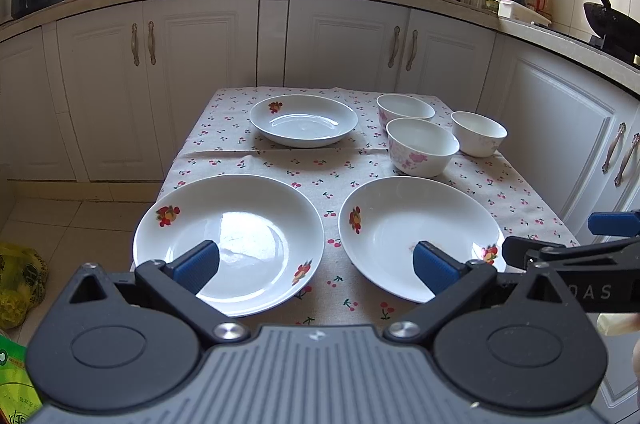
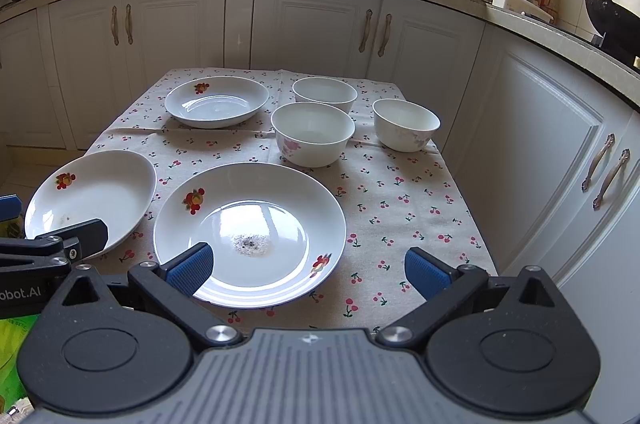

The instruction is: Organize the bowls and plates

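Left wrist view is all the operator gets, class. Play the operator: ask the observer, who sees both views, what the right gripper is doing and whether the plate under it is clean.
Observer: The right gripper is open and holds nothing.
Operator: Where do its fingers sit?
Observer: In the right wrist view one finger overlaps the near rim of the plate; the other lies over bare cloth.
Operator: And the plate itself?
Observer: A speckled grey patch shows at its centre; whether it is residue or glare I cannot tell.
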